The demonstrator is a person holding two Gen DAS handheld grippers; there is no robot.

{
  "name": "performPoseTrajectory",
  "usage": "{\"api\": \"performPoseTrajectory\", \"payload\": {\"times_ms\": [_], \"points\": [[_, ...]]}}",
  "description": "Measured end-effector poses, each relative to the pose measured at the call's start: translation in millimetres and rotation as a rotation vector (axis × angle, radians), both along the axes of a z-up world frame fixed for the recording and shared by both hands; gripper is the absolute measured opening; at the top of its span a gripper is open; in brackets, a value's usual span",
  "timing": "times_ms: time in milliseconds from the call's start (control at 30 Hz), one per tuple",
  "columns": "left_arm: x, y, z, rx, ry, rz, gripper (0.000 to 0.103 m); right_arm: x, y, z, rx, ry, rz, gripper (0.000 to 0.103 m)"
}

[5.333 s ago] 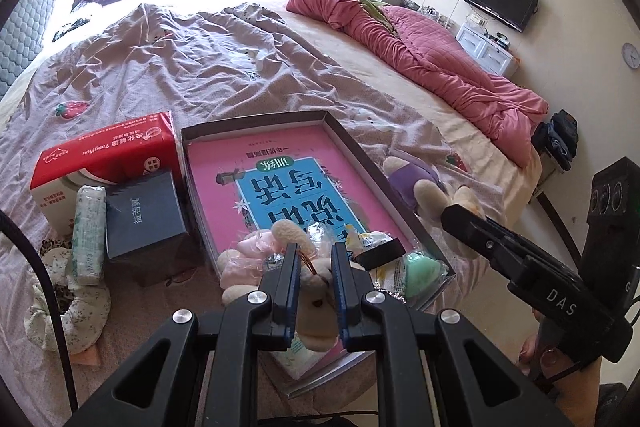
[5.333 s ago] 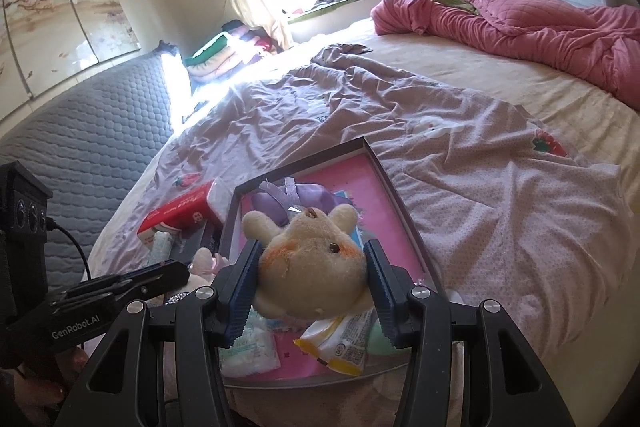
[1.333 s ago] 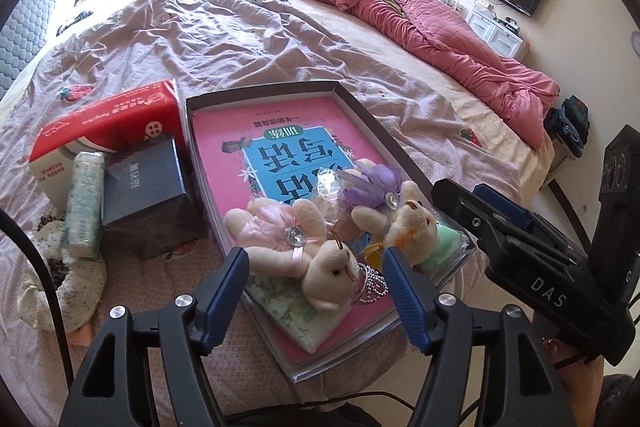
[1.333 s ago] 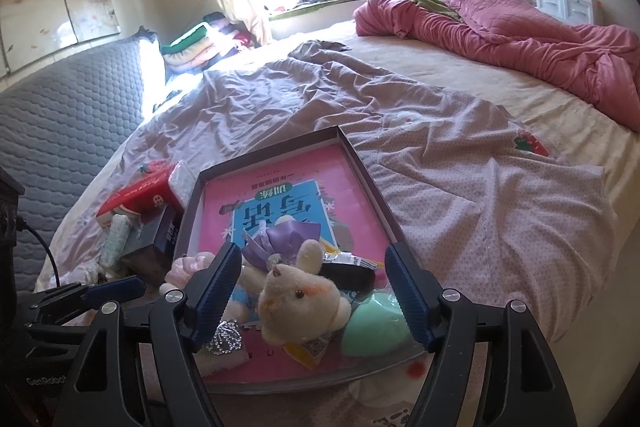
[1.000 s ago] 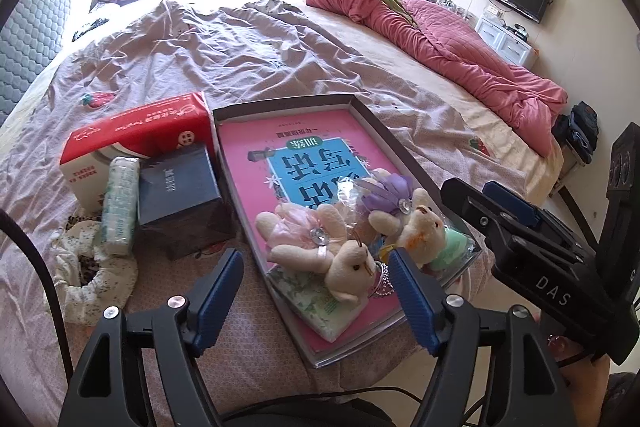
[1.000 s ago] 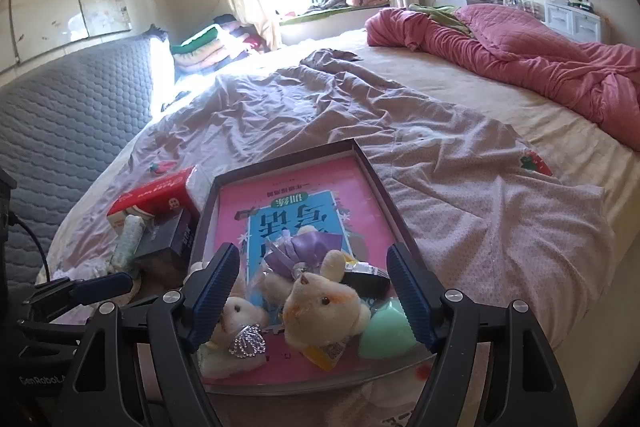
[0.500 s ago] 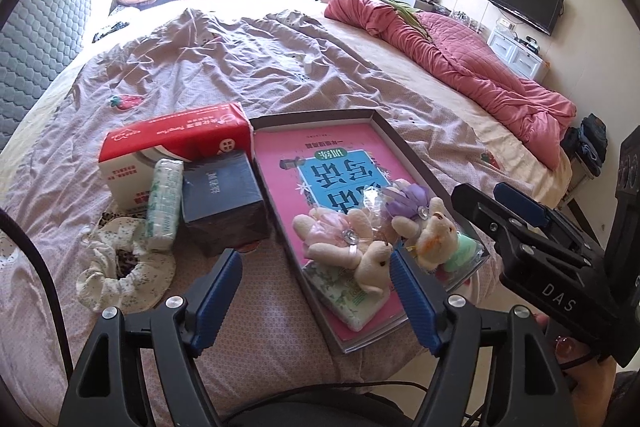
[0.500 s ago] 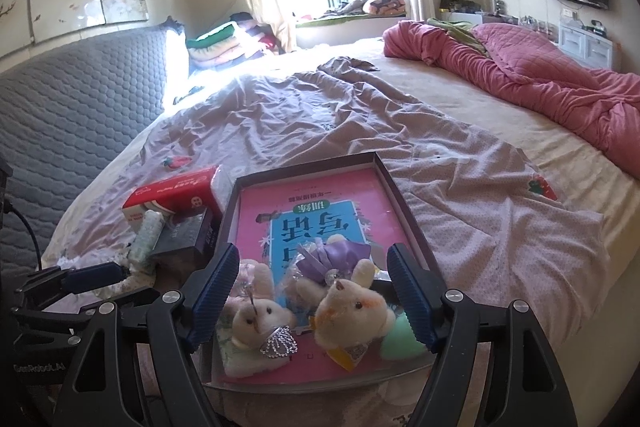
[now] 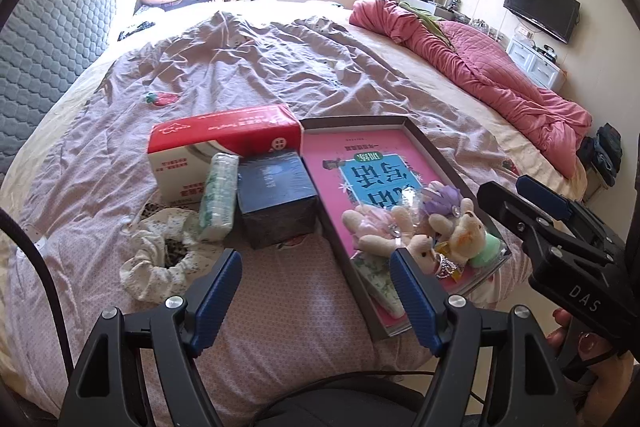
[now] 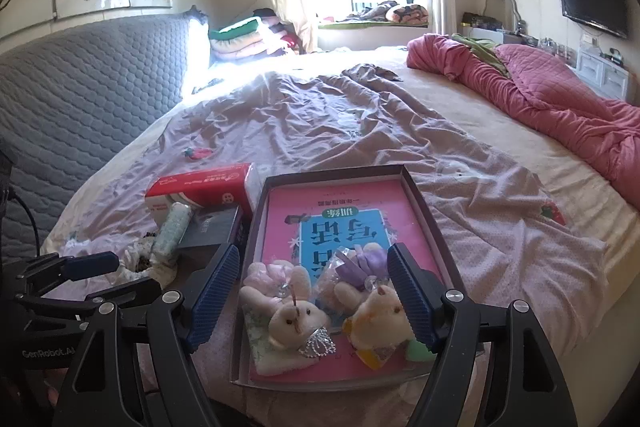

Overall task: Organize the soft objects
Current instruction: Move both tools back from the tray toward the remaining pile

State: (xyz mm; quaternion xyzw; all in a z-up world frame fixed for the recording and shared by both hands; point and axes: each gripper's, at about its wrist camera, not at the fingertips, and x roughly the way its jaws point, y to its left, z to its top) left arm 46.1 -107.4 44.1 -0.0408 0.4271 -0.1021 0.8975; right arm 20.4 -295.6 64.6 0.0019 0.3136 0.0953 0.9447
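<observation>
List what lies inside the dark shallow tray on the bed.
Inside the tray: a pink book, two plush bunnies, a purple plush, a green piece. Whatever lies beneath them is hidden.

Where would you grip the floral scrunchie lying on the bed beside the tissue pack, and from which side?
Probably from above with the left gripper, open and nearest. The scrunchie lies flat as a puffy ring; pinch across its near band, one of the fingers in the centre hole, away from the tissue pack on its far edge.
</observation>
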Motion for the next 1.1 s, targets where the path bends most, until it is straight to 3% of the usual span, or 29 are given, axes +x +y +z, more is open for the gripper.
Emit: {"api": "performPoseTrajectory", "payload": {"times_ms": [1100], "points": [[-17, 113, -13, -0.058, 0.007, 0.209, 0.076, -12, 77, 7, -0.081, -0.004, 0.174, 0.078]]}}
